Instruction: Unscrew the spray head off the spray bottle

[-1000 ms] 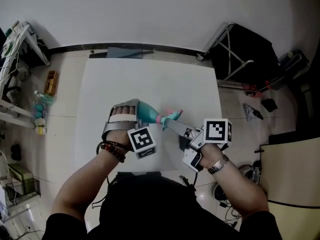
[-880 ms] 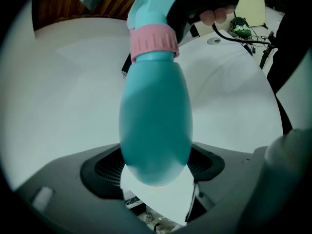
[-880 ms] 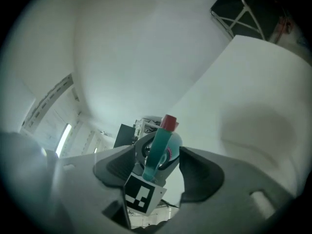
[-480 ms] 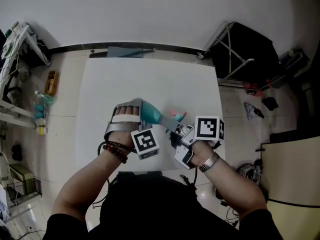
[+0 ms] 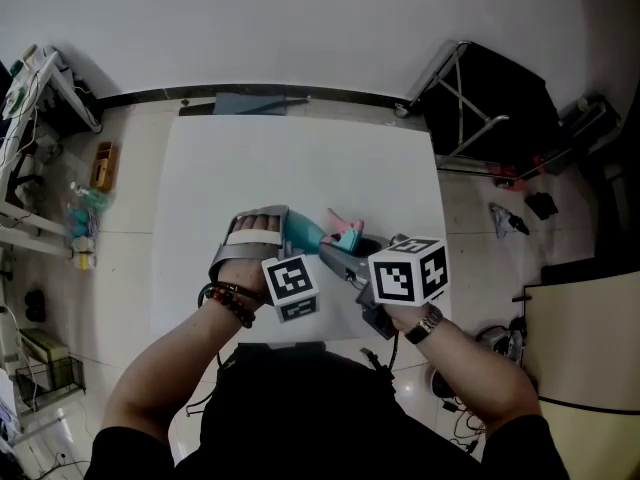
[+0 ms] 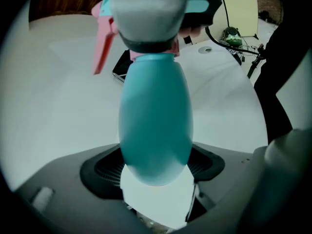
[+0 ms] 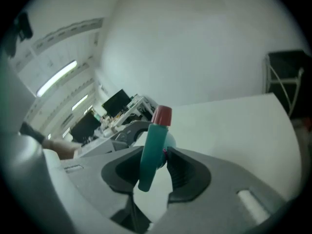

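Right gripper (image 5: 342, 255) has rolled and shifted left toward the bottle, its jaws just closing, now pinching the spray head (image 7: 152, 150). Left gripper (image 6: 156, 177) is clamped round the teal spray bottle (image 5: 300, 232), held lying over the table (image 5: 300, 148). Step in hand looks like gripping the head; next, twist it about the neck against the left hold. Bottle opaque, contents not visible.

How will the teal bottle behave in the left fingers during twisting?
The bottle looks glossy and egg-shaped, so it may spin between the left gripper's fingers when the spray head turns. It shows no denting, so probably rigid.
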A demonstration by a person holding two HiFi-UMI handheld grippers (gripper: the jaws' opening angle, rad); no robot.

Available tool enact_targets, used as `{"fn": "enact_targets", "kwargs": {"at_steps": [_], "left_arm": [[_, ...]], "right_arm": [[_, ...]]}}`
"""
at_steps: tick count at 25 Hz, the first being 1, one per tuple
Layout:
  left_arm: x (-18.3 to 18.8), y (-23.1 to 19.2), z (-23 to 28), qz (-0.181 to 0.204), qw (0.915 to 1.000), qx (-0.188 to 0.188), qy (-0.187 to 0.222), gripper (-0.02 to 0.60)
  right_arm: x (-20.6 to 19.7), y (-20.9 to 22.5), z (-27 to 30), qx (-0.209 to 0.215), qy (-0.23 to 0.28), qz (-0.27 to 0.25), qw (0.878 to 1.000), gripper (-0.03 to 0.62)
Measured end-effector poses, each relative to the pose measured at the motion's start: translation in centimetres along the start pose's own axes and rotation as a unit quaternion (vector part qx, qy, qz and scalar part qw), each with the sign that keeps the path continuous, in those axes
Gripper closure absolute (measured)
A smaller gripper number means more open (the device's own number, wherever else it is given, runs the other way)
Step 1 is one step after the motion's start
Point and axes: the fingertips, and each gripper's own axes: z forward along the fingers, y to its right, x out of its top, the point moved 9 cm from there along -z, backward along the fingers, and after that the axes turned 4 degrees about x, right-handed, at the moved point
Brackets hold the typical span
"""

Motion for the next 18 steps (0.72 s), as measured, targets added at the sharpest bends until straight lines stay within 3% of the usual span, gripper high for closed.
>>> {"fn": "enact_targets", "kwargs": {"at_steps": [2, 4, 6, 8, 12, 14, 16, 18], "left_arm": [[0.1, 0.4, -0.1, -0.002, 0.9995, -0.031, 0.010, 0.166], [0.1, 0.9, -0.3, -0.003, 0.9978, -0.062, 0.023, 0.166], [0.3, 1.2, -0.5, 0.003, 0.9953, -0.090, 0.036, 0.166], [0.5, 1.6, -0.7, 0.014, 0.9931, -0.106, 0.048, 0.166], [0.8, 2.4, -1.0, 0.030, 0.9890, -0.129, 0.067, 0.166], [1.0, 2.7, -1.0, 0.038, 0.9868, -0.139, 0.074, 0.167], [1.1, 2.8, -1.1, 0.040, 0.9849, -0.147, 0.083, 0.169], [1.2, 2.8, -1.1, 0.037, 0.9831, -0.155, 0.090, 0.169]], "right_arm": [[-0.1, -0.9, -0.1, -0.013, -0.030, -0.109, 0.994, 0.471], [-0.4, -1.9, -0.2, -0.023, -0.062, -0.237, 0.969, 0.471], [-0.9, -2.9, -0.4, -0.029, -0.095, -0.364, 0.926, 0.474], [-1.7, -3.6, -0.6, -0.031, -0.124, -0.467, 0.875, 0.474], [-3.4, -4.5, -0.9, -0.028, -0.162, -0.614, 0.772, 0.476], [-4.0, -4.7, -1.0, -0.028, -0.172, -0.664, 0.727, 0.476], [-4.3, -4.8, -1.2, -0.027, -0.177, -0.690, 0.701, 0.476], [-4.0, -4.9, -1.5, -0.024, -0.178, -0.689, 0.702, 0.476]]}}
